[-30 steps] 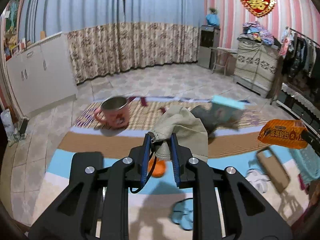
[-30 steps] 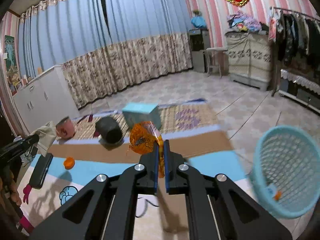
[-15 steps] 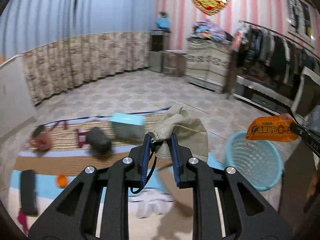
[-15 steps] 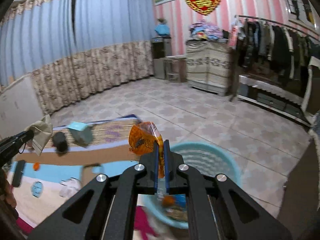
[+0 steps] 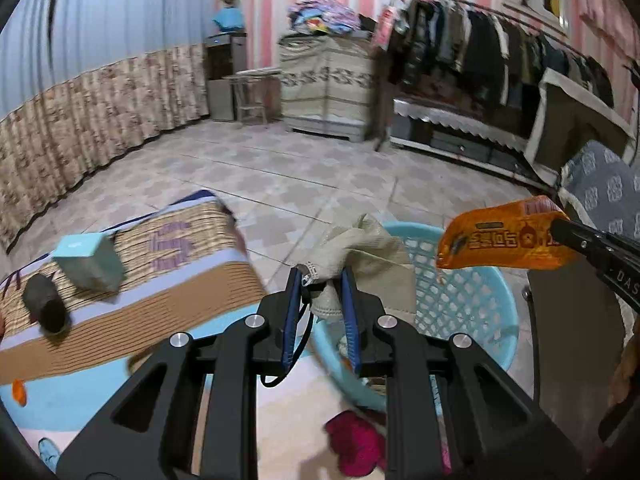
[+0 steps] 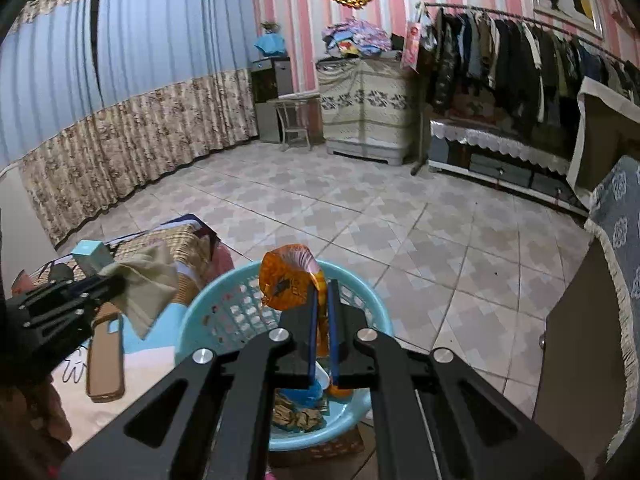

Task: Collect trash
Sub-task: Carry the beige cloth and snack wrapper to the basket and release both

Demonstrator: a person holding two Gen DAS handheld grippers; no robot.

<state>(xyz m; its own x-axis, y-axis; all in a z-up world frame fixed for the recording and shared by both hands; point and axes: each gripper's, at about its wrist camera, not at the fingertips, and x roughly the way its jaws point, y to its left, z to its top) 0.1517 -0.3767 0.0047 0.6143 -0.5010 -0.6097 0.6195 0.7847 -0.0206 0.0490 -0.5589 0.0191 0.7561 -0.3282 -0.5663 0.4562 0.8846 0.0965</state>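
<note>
Both sets of jaws were loaded at this point. On the left gripper [image 5: 320, 280] they stood only a little apart, pinching a bunched fold of a beige cloth [image 5: 360, 248], with the rest of it flopping over the tips. On the right gripper [image 6: 322, 292] they were basically shut flat on one edge of an orange wrapper [image 6: 286, 278], which stuck up and curled away to the left.

Both bits of trash hung over or right at the rim of the blue basket [image 6: 192, 320], which sat on the tiled floor just beside the mat [image 5: 180, 276]. It already had some scraps in the bottom, something orange and some brownish crumpled stuff.

Handling-wise I'd say neither item was any trouble. The cloth looked soft and limp, no stiffness at all, so a pinch on a gathered wad like that seemed the right call. Grab a single layer and it'd probably slide out. It might also snag on the pads when let go, since it draped over them.

The wrapper looked light, crinkly and slick, the kind of film that holds its curl. An edge pinch was plenty, but it could flutter sideways when dropped, so I'd have released it low and well inside the rim.

A teal box [image 5: 90, 264] and a dark roll [image 5: 44, 304] were on the mat, not collected yet.
</note>
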